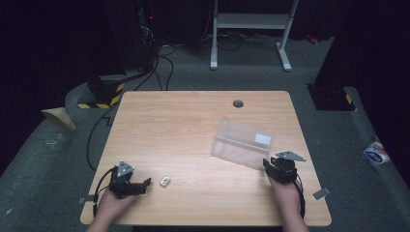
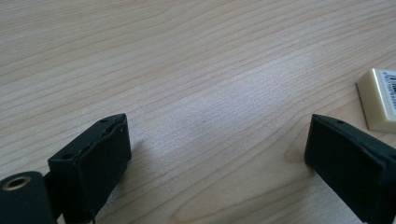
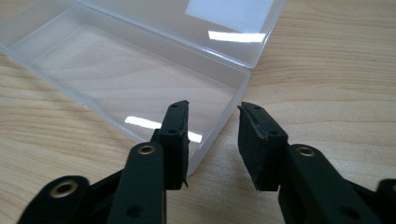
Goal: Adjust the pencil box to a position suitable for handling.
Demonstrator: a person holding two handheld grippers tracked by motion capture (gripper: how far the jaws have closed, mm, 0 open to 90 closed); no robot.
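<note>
Two things are out: an open box (image 3: 140, 70) and an eraser (image 1: 165, 181), not yet boxed. The box's corner wall is straddled by the right gripper (image 3: 212, 140), narrowed but no clamp seen. The left gripper (image 2: 215, 158) is wide open, empty.

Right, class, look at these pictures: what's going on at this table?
A person works at a wooden table with a gripper in each hand. The right gripper has its jaws around the near corner wall of an open clear plastic box, one jaw inside, one outside, not visibly clamped. The left gripper rests open on the table beside a small cream eraser.
</note>
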